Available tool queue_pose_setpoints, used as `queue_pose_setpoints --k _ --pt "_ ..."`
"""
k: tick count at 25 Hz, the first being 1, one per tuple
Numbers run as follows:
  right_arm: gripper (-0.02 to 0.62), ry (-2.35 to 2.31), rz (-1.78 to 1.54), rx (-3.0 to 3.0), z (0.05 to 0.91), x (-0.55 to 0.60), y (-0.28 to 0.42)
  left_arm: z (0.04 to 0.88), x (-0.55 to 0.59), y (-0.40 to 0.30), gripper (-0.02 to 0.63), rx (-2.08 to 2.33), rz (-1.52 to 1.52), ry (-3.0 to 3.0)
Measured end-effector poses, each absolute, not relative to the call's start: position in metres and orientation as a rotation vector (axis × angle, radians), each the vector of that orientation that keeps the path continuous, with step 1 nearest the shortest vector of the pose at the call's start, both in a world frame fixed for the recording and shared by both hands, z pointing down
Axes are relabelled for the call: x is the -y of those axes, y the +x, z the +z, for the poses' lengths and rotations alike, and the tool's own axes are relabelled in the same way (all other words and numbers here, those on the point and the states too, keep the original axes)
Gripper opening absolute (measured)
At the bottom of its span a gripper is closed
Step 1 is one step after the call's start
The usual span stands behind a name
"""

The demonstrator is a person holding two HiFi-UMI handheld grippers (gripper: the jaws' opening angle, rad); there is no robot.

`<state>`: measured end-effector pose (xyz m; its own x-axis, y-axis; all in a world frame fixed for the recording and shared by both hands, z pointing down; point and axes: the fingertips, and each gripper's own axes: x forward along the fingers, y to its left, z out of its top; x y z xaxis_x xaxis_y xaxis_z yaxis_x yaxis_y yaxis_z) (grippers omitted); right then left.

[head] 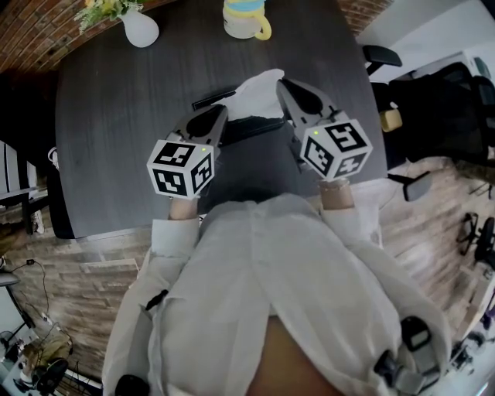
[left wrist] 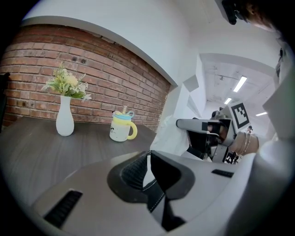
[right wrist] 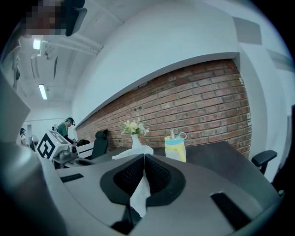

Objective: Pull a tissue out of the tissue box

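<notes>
— Two grips at once, I take it? What are your jaws on?

— My right gripper (head: 288,87) has its jaws pressed together on the tissue (head: 259,89). In the right gripper view a white fold hangs pinched between the pads. My left gripper (head: 219,114) is closed to a thin slit on what I read as the stitched dark edge of the tissue box (head: 247,128).

— Where does the box sit?

— Flat on the table (head: 108,124), at my twelve o'clock, between the two grippers. The left one bites its nine o'clock end and the right one is at about its one o'clock, with the tissue standing up from the top between them. A vase (head: 141,29) is out at eleven o'clock and a mug (head: 246,19) lies past the box at twelve, both well apart from it.

— How do you pull it well?

— I cannot tell whether the sheet's lower end has left the slot, so I treat it as partly out. I'd draw the right hand up and away toward two o'clock in one even line, with a firm pinch and no jerk, so the paper slides rather than tears. The left hand's job is to pin the box so it neither lifts nor skids. If the box tips, I'd ease off and pull straighter up.
</notes>
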<state>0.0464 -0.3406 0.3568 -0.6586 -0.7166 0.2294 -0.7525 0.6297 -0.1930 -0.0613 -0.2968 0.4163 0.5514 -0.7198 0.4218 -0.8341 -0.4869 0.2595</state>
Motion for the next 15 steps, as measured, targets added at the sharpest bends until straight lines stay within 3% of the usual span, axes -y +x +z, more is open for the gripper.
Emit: queue_pose_setpoints --k 15 --pt "0.006 1.188 0.462 2.668 0.384 0.339 0.052 0.426 0.301 -0.054 0.011 1.257 0.374 2.332"
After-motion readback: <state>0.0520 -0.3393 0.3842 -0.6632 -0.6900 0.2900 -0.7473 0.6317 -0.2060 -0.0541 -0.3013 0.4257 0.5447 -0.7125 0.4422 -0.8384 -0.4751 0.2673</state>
